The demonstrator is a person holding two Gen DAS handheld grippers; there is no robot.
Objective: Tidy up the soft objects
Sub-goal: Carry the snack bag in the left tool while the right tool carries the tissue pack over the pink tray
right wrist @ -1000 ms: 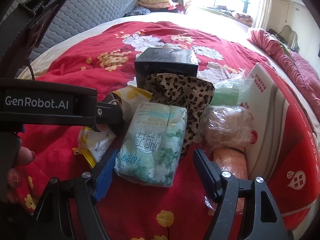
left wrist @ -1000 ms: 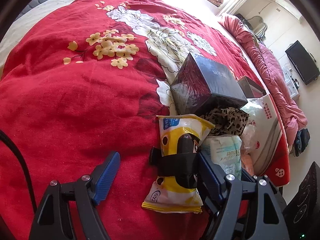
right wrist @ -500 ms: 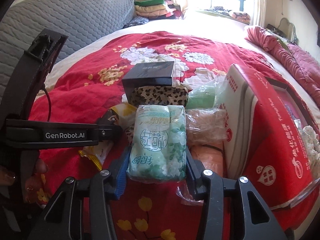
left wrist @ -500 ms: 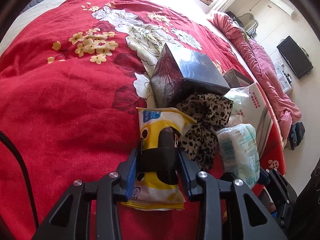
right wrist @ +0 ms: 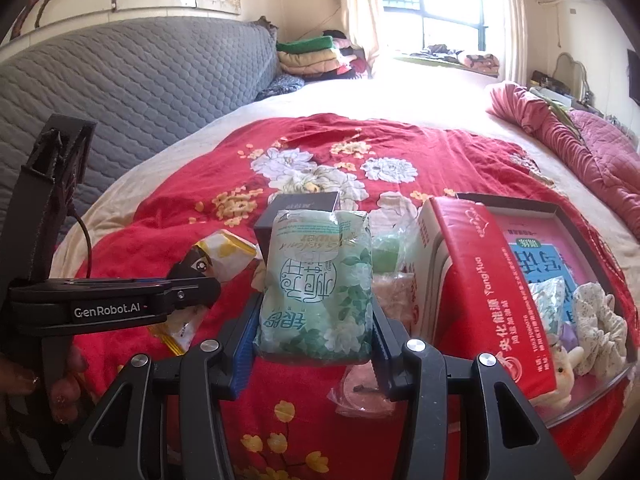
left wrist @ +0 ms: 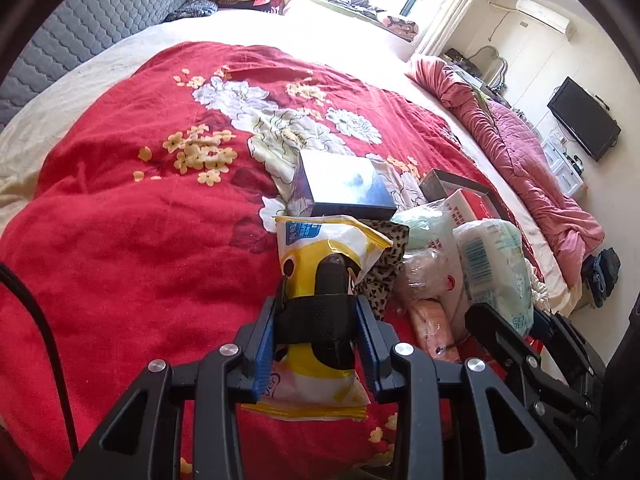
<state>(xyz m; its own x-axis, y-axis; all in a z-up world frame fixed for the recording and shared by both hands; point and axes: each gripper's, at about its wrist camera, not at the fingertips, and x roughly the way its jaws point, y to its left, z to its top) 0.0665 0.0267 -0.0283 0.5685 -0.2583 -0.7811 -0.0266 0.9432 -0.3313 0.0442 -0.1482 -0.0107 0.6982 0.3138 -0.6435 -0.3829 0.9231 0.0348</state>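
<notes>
Grip first: the left gripper (left wrist: 316, 340) is clamped on one yellow snack packet (left wrist: 320, 280), the right gripper (right wrist: 314, 334) on one green tissue pack (right wrist: 316, 280), both clear of the red quilt (left wrist: 120, 240). Step in hand looks like carrying. Next, probably, the one open red box (right wrist: 480, 280) to the right (already holding soft bits). Beyond both: one black box (left wrist: 344, 192).

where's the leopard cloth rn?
Left wrist view, centre: leopard cloth lies on the bed, below the black box, right of the yellow packet.
</notes>
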